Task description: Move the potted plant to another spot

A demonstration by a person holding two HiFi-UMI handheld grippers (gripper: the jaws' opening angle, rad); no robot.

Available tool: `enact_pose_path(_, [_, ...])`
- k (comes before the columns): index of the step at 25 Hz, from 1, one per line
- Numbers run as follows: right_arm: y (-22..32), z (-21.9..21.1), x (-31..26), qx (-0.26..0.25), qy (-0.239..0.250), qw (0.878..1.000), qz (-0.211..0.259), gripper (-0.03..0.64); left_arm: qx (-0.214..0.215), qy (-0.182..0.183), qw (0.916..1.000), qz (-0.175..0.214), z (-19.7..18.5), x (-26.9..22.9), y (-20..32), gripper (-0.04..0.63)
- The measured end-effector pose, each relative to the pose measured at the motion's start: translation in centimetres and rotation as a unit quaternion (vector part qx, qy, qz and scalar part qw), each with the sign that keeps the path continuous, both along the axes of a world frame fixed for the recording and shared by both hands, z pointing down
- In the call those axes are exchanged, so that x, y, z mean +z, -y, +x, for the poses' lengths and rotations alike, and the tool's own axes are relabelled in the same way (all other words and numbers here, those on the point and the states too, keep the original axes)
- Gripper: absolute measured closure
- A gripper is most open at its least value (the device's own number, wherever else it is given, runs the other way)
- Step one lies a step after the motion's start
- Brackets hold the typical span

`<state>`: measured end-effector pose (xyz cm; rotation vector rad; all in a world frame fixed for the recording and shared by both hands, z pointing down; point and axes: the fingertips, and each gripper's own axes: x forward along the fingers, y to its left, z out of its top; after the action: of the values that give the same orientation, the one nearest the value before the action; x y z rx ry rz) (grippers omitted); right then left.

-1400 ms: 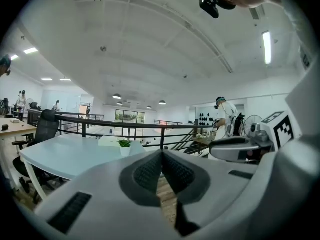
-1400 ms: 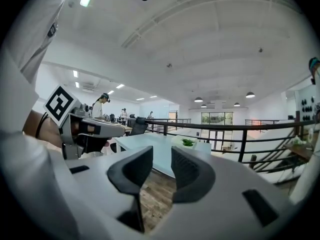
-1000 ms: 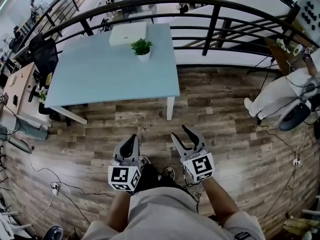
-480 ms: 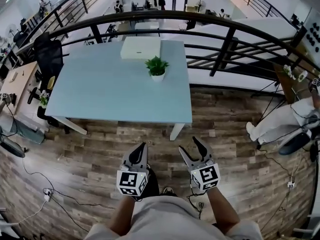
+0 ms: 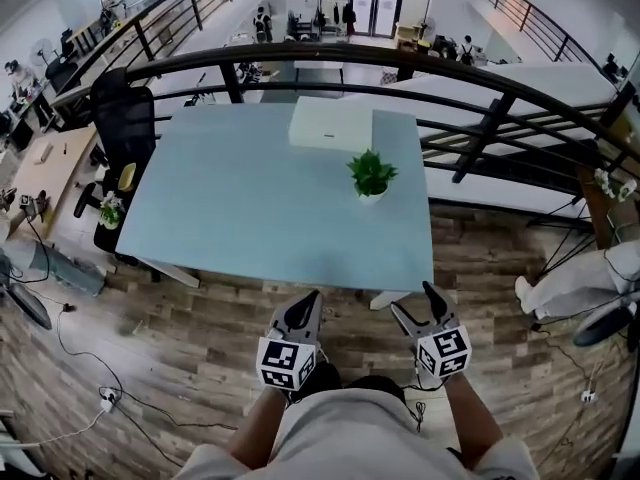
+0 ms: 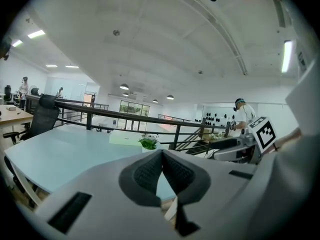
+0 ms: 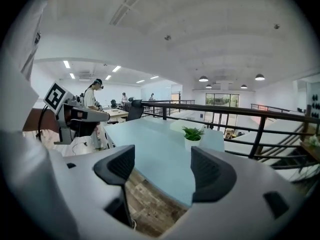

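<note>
The potted plant, small green leaves in a white pot, stands on the right half of the pale blue table, just in front of a flat white box. Both grippers hover over the wooden floor short of the table's near edge, well apart from the plant. My left gripper is shut, its pads meeting with nothing between them. My right gripper has its jaws opening, and the gap is empty. The plant shows ahead between the right gripper's jaws, and to the left of the left gripper's tips.
A black metal railing runs behind and to the right of the table. A black office chair stands at its left end. Cables trail on the floor at left. A person sits at far right.
The table and plant have come much nearer as both grippers moved forward towards the table's near edge. The right jaws stand wider than before.
</note>
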<state>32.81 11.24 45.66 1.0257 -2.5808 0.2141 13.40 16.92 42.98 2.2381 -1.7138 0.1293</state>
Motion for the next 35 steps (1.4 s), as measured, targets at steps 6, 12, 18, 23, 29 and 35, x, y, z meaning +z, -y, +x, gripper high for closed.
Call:
enact_pose_path(6, [2.6,-1.7,1.0,0.012,-0.005,1.0,-0.012,0.245,-0.002,-0.008,0.9998,-0.019,-2.9,1.4,2.3,0.583])
enact_pose_path(12, [6.3,-1.7,3.3,0.022,0.0,0.999,-0.028,0.245,0.001,-0.005,0.9985,-0.055,-2.9,4.3,5.7,0.583])
enact_pose_path(18, [11.5,-0.6,6.3,0.014,0.003,0.999,-0.046,0.241,0.003,0.008,0.9964,-0.085,-0.9,7.0,11.1,0.583])
enact_pose_path(23, [15.8,-1.9,9.3,-0.013,0.012,0.998,-0.066,0.239,0.01,0.025,0.9918,-0.125,0.7,9.6,14.7,0.583])
enact_pose_path(29, [20.7,-2.8,12.6,-0.023,0.005,0.996,-0.085,0.232,0.001,0.016,0.9874,-0.158,2.1,12.7,17.9,0.583])
enact_pose_path(35, [23.7,-4.4,14.6,-0.055,-0.01,0.994,-0.09,0.224,-0.021,0.009,0.9838,-0.178,1.6,14.7,20.1,0.583])
